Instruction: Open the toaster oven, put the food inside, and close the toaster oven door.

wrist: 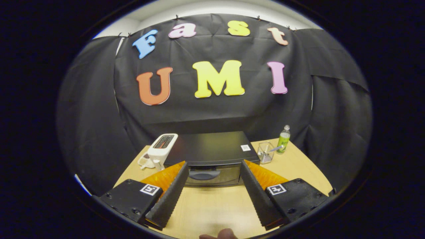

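A black toaster oven (212,151) stands at the back of the wooden table (212,205), just beyond my fingers. Its glass door with a dark handle (203,175) faces me and is closed. My gripper (212,174) hovers above the table in front of it, wide open, nothing between the two ribbed black fingers (171,196). The fingertips frame the oven door from either side without touching it. A small rounded brownish thing (219,234) peeks in at the table's near edge; I cannot tell what it is.
A white pop-up toaster (161,148) stands left of the oven, with a small white item (143,161) beside it. Right of the oven are a clear glass cup (265,152) holding a utensil and a green bottle (284,139). Bare tabletop lies between my fingers.
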The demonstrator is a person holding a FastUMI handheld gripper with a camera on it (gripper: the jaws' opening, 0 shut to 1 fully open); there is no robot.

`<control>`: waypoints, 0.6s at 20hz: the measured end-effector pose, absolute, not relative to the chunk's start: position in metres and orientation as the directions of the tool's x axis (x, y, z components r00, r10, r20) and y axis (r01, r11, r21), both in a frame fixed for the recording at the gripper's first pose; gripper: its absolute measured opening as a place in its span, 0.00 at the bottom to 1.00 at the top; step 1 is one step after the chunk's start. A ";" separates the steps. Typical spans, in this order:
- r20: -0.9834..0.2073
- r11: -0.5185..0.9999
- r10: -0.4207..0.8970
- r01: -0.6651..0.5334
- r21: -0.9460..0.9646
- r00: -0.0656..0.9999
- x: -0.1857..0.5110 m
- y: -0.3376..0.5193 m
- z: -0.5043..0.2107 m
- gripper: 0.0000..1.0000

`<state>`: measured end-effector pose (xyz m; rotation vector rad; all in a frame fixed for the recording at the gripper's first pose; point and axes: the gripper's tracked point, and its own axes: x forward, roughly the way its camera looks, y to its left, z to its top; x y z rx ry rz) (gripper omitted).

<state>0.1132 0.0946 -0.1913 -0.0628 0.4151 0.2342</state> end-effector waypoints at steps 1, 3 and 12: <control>-0.424 0.970 0.218 -0.244 -0.007 0.879 0.123 0.100 -0.203 1.00; -0.453 0.968 0.224 -0.250 0.003 0.863 0.146 0.110 -0.227 1.00; -0.575 0.964 0.235 -0.264 0.034 0.784 0.198 0.136 -0.306 1.00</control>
